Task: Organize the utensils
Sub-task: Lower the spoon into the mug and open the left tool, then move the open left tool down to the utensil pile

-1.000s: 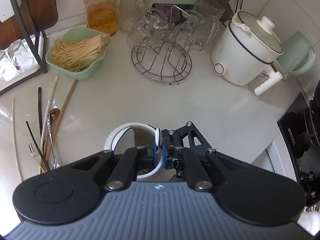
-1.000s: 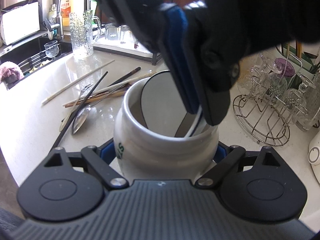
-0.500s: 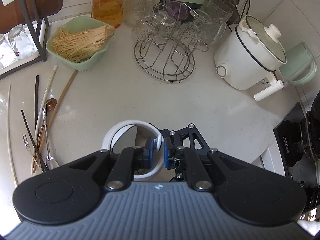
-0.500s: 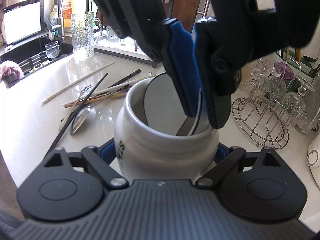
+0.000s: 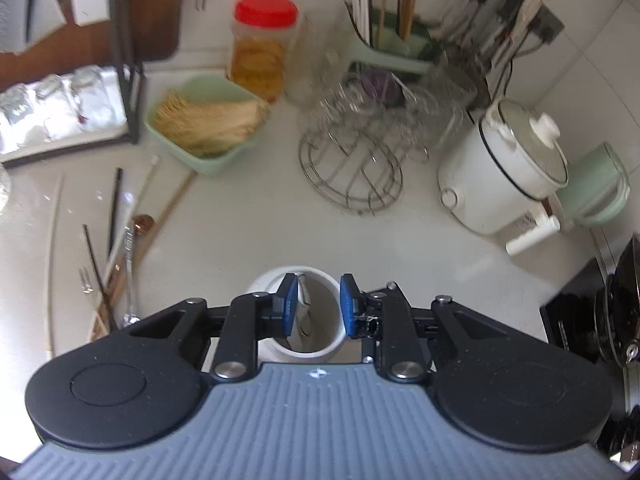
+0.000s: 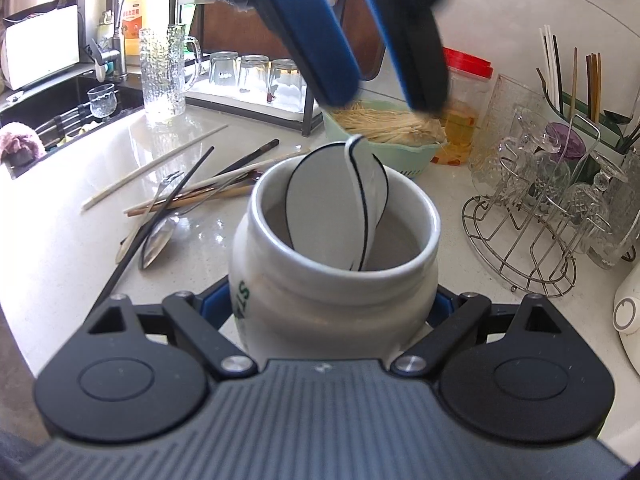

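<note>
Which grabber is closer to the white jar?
The right. The right gripper clamps the white jar by its sides, touching it. The left gripper hangs open above the jar's mouth, clear of the white spoon standing inside.

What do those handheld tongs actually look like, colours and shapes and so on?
Both match. The left tongs and right tongs have a grey ribbed body with a tiny white emblem, two round black discs at the sides, black linkage arms with silver pivot screws, and fingers faced with blue pads. No cables or sleeves show.
</note>
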The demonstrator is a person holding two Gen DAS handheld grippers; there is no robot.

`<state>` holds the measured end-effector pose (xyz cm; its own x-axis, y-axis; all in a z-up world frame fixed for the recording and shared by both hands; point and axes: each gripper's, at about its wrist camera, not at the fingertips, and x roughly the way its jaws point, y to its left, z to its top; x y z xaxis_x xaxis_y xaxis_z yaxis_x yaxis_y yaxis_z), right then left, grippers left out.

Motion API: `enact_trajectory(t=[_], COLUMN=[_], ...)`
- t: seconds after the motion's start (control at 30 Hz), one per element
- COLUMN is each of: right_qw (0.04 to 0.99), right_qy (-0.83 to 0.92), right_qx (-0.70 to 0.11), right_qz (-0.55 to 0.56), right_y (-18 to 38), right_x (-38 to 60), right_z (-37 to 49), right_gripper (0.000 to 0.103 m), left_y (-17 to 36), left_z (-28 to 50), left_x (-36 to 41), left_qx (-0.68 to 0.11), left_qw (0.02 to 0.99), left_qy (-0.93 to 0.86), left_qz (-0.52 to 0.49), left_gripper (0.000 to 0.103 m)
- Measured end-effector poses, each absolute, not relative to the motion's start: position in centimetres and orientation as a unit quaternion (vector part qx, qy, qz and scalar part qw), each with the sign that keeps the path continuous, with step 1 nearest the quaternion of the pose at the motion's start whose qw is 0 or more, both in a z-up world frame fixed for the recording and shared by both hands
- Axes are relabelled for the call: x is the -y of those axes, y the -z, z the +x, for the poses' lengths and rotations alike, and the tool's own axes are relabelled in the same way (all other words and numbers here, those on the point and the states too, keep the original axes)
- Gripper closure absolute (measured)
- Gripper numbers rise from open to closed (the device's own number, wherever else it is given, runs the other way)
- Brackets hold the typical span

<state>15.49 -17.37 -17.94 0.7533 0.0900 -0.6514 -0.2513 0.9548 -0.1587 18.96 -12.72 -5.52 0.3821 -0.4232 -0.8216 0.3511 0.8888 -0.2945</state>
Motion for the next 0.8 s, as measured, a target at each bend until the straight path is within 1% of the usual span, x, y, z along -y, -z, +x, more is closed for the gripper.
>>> enact_trajectory(t=[0.3,0.6,0.8], right_qw=[0.927,0.925,0.924], right_qy=[-0.084,-0.077,-0.074], right_qx=[-0.349,-0.358,-0.362], right_qz=[-0.113,-0.105,-0.099], right_y=[17.9,17.9,17.8], right_x=[17.1,17.2,17.3], right_z=[15.8,16.0,16.0], right_gripper=[0.009,0.009,0.009], left_y=[3.8,4.5,6.0], left_z=[16.4,14.3,13.1], left_x=[9.5,6.0,3.6], left_qx=[-0.463,-0.45,-0.458], left_qw=[0.864,0.881,0.88], left_qy=[0.192,0.131,0.094], left_qz=[-0.049,-0.069,-0.087], left_gripper=[0.077,0.077,0.077])
